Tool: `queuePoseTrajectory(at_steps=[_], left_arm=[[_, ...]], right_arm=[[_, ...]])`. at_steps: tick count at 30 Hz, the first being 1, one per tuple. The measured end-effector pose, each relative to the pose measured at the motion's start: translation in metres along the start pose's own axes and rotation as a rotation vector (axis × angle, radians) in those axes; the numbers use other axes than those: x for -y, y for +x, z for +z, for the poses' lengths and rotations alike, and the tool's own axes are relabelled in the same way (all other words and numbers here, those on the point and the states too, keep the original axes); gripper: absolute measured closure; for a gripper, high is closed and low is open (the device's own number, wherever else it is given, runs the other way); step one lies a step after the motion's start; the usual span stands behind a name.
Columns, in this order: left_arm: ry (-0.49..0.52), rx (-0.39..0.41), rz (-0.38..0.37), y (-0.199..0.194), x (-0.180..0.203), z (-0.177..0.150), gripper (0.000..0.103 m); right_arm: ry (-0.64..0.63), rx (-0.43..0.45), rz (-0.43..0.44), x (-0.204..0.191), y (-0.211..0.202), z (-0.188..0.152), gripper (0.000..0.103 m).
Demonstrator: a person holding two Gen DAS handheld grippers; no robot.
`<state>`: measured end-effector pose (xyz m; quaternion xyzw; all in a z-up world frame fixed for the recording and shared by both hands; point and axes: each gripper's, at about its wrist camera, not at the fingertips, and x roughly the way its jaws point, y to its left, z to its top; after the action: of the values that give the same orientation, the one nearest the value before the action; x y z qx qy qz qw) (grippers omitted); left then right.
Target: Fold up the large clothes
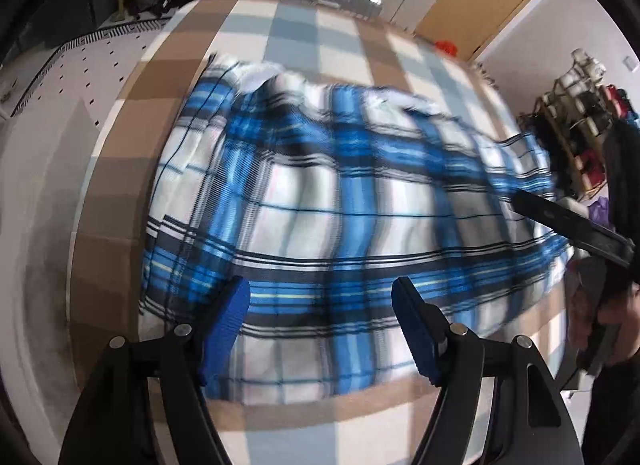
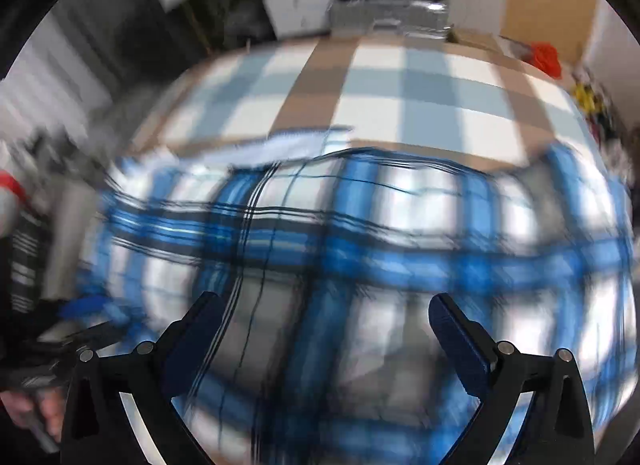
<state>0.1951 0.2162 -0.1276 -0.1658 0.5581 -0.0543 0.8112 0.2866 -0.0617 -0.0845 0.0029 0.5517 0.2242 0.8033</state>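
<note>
- Blue, white and black plaid fabric garment (image 1: 340, 201): lies spread and rumpled on the tan, white and pale-blue checked bedcover (image 1: 304, 29); folding apparently partial, final folds outstanding.
- Left gripper (image 1: 322, 325): jaws apart, nothing held.
- Right gripper (image 2: 324, 337): jaws apart, empty above the garment.

Bright, even indoor light, soft shadows only. Heavy fisheye curving, black corners. Motion blur over plaid garment (image 1: 320, 193), much worse in right wrist view; background beyond garment smeared, unreadable there.
</note>
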Motion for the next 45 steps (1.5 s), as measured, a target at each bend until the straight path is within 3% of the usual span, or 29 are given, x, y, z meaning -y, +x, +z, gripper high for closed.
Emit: queuePoseTrajectory(at_steps=[5, 8, 12, 19, 24, 27, 29, 30, 31, 32, 36, 40, 45], left_arm=[[0.097, 0.004, -0.024, -0.014, 0.053, -0.014, 0.034], [0.179, 0.001, -0.023, -0.009, 0.097, -0.017, 0.034], [0.255, -0.051, -0.027, 0.020, 0.136, -0.018, 0.034], [0.253, -0.096, -0.015, 0.052, 0.164, -0.010, 0.034], [0.240, -0.097, 0.025, 0.062, 0.164, -0.006, 0.034], [0.246, -0.093, 0.049, 0.065, 0.163, -0.005, 0.034], [0.250, -0.087, 0.066, 0.066, 0.162, -0.005, 0.034], [0.254, -0.095, 0.069, 0.068, 0.162, -0.005, 0.034], [0.259, -0.105, 0.075, 0.070, 0.162, -0.005, 0.034], [0.262, -0.111, 0.080, 0.070, 0.162, -0.006, 0.034], [0.296, -0.122, 0.095, 0.074, 0.164, -0.012, 0.034], [0.361, -0.132, 0.127, 0.068, 0.172, -0.027, 0.034], [0.388, -0.184, 0.073, 0.049, 0.169, -0.057, 0.034]], right_arm=[[0.289, 0.135, 0.260, 0.085, -0.080, -0.064, 0.000], [0.411, 0.184, 0.300, 0.126, -0.102, -0.100, 0.000], [0.590, 0.180, 0.335, 0.181, -0.100, -0.143, 0.000], [0.826, 0.160, 0.510, 0.234, -0.063, -0.156, 0.000], [0.823, 0.197, 0.462, 0.237, -0.064, -0.139, 0.000], [0.779, 0.242, 0.349, 0.230, -0.065, -0.123, 0.001], [0.752, 0.252, 0.260, 0.222, -0.065, -0.114, 0.019], [0.737, 0.244, 0.219, 0.220, -0.064, -0.112, 0.050], [0.714, 0.232, 0.186, 0.217, -0.063, -0.111, 0.071], [0.699, 0.247, 0.169, 0.216, -0.065, -0.114, 0.082], [0.678, 0.327, 0.185, 0.217, -0.080, -0.129, 0.093], [0.560, 0.393, 0.128, 0.196, -0.108, -0.142, 0.099], [0.561, 0.447, 0.118, 0.188, -0.150, -0.187, 0.100]])
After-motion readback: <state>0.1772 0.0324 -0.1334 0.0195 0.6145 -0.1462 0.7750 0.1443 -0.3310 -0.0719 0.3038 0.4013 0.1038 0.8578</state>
